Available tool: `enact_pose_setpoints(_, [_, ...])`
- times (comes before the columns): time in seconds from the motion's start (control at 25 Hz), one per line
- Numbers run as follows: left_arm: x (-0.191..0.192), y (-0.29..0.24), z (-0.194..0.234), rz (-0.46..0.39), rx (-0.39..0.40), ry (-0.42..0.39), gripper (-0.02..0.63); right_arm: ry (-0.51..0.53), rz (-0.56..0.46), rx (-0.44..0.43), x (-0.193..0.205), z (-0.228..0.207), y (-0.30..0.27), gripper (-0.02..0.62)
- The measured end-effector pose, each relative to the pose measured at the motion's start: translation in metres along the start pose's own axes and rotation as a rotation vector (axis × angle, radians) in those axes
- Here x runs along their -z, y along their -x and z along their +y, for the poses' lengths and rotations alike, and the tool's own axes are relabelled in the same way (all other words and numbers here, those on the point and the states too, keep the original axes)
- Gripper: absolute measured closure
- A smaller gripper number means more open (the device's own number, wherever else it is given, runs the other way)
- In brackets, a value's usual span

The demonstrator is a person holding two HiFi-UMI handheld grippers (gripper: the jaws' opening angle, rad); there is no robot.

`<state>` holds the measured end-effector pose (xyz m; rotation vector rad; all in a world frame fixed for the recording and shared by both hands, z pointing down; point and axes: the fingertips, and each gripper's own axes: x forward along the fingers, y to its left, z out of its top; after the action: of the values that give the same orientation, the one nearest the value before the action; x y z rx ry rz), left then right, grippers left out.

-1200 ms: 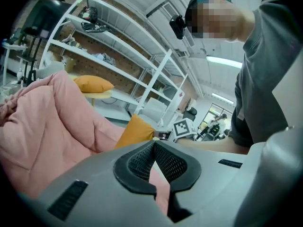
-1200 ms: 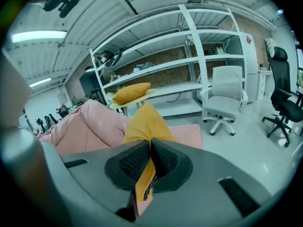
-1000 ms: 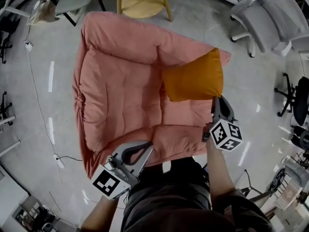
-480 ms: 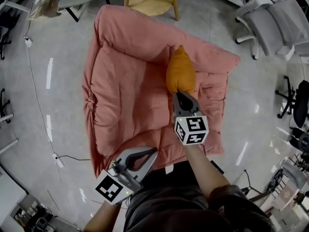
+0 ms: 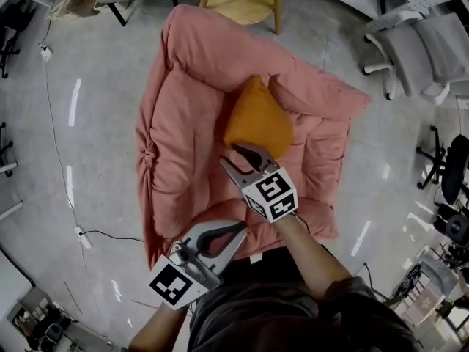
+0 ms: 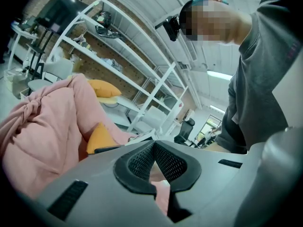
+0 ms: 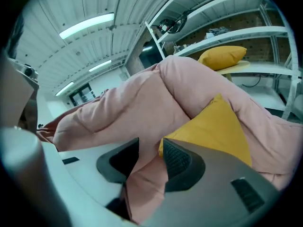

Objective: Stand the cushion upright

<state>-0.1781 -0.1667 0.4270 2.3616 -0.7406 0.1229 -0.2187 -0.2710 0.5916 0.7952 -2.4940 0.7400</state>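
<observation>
The orange cushion [image 5: 258, 119] stands tilted on one edge in the middle of the pink floor sofa [image 5: 183, 123], leaning against its backrest. My right gripper [image 5: 236, 158] is just in front of the cushion's lower corner. Its jaws are opening and only the sofa fabric shows through the gap. In the right gripper view the cushion [image 7: 222, 126] rises behind the right finger [image 7: 177, 157] of my right gripper [image 7: 150, 141]. My left gripper [image 5: 236, 235] hovers at the sofa's near edge, shut and empty. The left gripper view shows its tips [image 6: 154, 144] meeting, with the cushion [image 6: 98, 138] beyond.
A round wooden table [image 5: 249, 2] with another yellow cushion stands behind the sofa. Grey office chairs [image 5: 425, 42] are at the right. A cable [image 5: 77, 233] runs along the floor at the left. White shelving [image 6: 118, 65] lines the wall.
My right gripper carried the cushion from the sofa's right side leftward to the middle, turned it onto its edge, then opened and let go. The left gripper stayed nearly still.
</observation>
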Motion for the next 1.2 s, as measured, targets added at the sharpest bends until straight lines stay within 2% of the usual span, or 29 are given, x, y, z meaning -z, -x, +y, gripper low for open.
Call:
enact_pose_setpoints(0.2, [-0.013,-0.005,0.004,-0.031,-0.007,-0.018,0.595,-0.017,-0.084,0.032,-0.024,-0.008,0.056,0.462])
enact_pose_setpoints(0.36, [-0.029,-0.012,-0.002,-0.056,-0.014,-0.039,0.595,-0.048,-0.122,0.079,-0.044,-0.030,0.107,0.528])
enact_pose_setpoints(0.56, [-0.042,-0.019,-0.016,-0.077,-0.037,-0.074,0.595,-0.019,-0.154,0.108,-0.070,-0.035,0.156,0.558])
enact_pose_setpoints(0.76, [-0.055,-0.026,-0.029,-0.112,-0.079,-0.100,0.595,0.066,-0.150,0.081,-0.084,-0.026,0.189,0.575])
enact_pose_setpoints(1.2, [-0.064,-0.046,-0.063,-0.140,-0.122,-0.163,0.595,0.106,-0.140,0.035,-0.085,-0.022,0.238,0.580])
